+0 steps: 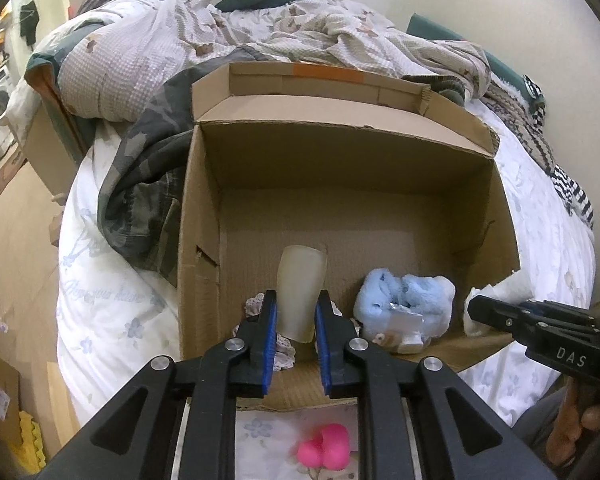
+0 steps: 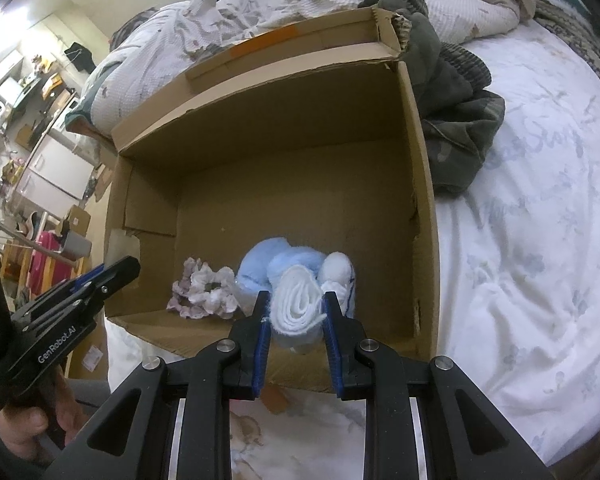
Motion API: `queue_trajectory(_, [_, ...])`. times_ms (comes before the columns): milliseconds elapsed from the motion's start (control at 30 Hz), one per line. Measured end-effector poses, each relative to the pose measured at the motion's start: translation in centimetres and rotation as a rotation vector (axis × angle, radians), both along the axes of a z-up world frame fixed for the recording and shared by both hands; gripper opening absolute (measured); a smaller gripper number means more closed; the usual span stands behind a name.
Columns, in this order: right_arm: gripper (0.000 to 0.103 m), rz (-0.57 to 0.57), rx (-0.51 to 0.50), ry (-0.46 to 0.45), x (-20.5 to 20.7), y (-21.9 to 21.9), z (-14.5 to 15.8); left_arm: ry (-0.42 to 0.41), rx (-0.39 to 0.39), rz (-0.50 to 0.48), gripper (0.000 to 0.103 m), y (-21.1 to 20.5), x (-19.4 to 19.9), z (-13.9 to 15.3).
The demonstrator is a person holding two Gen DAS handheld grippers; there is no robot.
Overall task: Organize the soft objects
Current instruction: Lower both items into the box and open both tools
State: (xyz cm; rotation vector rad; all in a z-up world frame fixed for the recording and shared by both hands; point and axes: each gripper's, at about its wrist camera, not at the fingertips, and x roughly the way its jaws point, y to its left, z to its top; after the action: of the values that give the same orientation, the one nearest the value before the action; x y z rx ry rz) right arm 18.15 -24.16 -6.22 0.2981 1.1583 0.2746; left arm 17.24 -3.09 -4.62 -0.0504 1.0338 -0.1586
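Observation:
An open cardboard box [image 1: 204, 208] [image 2: 424, 184] lies on the bed. My left gripper [image 1: 295, 304] is shut on a pale translucent soft cup-like object [image 1: 300, 284], held over the box's near edge. My right gripper [image 2: 296, 304] is shut on a rolled white cloth [image 2: 298, 304] above the box's near edge; it shows at the right of the left wrist view [image 1: 476, 308]. Inside the box lie a fluffy light blue item [image 1: 408, 300] [image 2: 260, 268] and a lacy pale scrunchie [image 2: 204, 292] [image 1: 256, 304].
A camouflage garment [image 1: 148, 176] [image 2: 456, 128] lies against the box's side. Crumpled quilts [image 1: 180, 48] are piled at the bed's far end. A pink soft toy [image 1: 324, 452] lies on the white duvet [image 2: 520, 240] below the left gripper.

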Motion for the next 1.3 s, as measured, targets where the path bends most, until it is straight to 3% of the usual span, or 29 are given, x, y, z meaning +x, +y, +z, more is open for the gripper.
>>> queue_trajectory(567, [0.027, 0.009, 0.001, -0.020, -0.1, 0.2, 0.1, 0.023, 0.001, 0.028, 0.029, 0.3, 0.1, -0.3])
queue_trajectory(667, [0.028, 0.004, 0.000, -0.020, -0.1, 0.1, 0.1, 0.026, 0.005, 0.035, 0.036, 0.3, 0.1, -0.3])
queue_trajectory(733, [0.030, -0.003, -0.002, -0.017, 0.0, 0.1, 0.1, 0.017, 0.013, 0.038, 0.046, 0.2, 0.1, -0.2])
queue_trajectory(800, [0.039, -0.011, -0.002, -0.016, 0.0, 0.0, 0.1, 0.006, 0.018, 0.041, 0.050, 0.2, 0.0, 0.0])
queue_trajectory(833, [0.055, -0.016, 0.000, -0.017, 0.0, -0.1, 0.2, 0.004, 0.019, 0.041, 0.052, 0.2, 0.0, 0.0])
queue_trajectory(867, [0.063, -0.023, 0.003, -0.023, 0.0, -0.2, 0.3, 0.001, 0.022, 0.042, 0.052, 0.2, 0.0, 0.1])
queue_trajectory(967, [0.071, -0.038, 0.008, -0.046, 0.0, -0.3, 0.7, -0.010, 0.030, 0.047, 0.052, 0.2, 0.0, 0.3])
queue_trajectory(1033, [0.091, -0.049, 0.009, -0.065, 0.0, -0.5, 1.0, -0.023, 0.036, 0.049, 0.052, 0.1, -0.1, 0.5])
queue_trajectory(1100, [0.100, -0.053, 0.016, -0.084, -0.1, -0.6, 1.3, -0.032, 0.048, 0.049, 0.052, 0.0, -0.1, 0.6])
queue_trajectory(1300, [0.103, -0.053, 0.028, -0.111, -0.1, -0.7, 1.7, -0.027, 0.040, 0.077, 0.053, 0.4, -0.1, 0.8])
